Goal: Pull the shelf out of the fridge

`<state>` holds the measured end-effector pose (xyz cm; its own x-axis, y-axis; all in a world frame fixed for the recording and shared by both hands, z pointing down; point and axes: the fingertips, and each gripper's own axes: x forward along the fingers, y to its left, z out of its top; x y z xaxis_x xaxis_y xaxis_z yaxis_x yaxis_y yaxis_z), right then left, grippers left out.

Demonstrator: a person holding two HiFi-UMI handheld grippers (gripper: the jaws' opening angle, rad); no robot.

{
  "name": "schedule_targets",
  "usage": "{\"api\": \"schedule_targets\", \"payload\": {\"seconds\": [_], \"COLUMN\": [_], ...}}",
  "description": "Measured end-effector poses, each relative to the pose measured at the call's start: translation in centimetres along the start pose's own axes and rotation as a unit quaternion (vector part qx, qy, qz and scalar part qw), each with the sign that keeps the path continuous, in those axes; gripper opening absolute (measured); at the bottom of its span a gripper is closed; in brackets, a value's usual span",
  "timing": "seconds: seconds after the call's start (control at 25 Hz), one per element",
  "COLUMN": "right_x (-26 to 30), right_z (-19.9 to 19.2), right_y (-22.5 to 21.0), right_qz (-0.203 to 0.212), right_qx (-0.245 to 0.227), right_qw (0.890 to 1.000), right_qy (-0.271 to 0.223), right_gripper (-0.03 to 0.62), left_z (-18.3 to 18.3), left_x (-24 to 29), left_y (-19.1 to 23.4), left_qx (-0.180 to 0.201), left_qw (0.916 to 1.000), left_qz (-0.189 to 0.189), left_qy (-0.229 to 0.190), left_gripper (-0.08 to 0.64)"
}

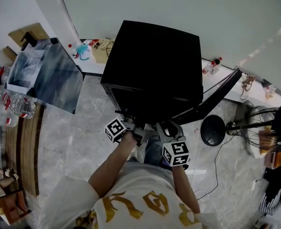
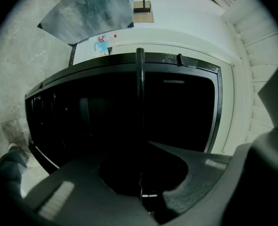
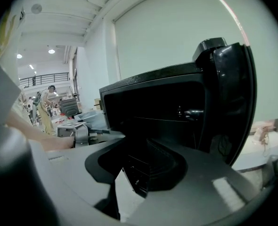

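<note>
Both left gripper (image 2: 141,192) and right gripper (image 3: 136,173) pinch the thin dark shelf (image 2: 140,88) of the black boxy fridge (image 1: 155,61); I'd draw it out level, evenly.

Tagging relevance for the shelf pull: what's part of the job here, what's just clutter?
Job:
fridge
open door
shelf
left tool
right tool

Lying about:
water bottles
plastic bin
fan
round black base
</note>
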<state>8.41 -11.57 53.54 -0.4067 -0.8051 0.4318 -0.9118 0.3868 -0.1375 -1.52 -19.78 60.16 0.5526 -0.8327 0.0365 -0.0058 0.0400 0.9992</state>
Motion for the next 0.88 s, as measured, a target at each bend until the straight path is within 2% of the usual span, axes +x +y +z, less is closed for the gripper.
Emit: {"api": "schedule_targets", "payload": {"seconds": [0.88], "right_x": [-1.0], "right_z": [-0.5], "right_y": [1.3], "right_qz": [-0.02], "right_qx": [0.003], "right_qw": [1.0], "right_qy": [-0.005], "right_gripper": [0.121], "left_z": [-0.4], "left_x": [-2.8], "left_y": [0.3], "left_qx": [0.0], "left_qw": [0.9998], "left_qz": [0.008], "left_qy": [0.016], "left_gripper": [0.017]}}
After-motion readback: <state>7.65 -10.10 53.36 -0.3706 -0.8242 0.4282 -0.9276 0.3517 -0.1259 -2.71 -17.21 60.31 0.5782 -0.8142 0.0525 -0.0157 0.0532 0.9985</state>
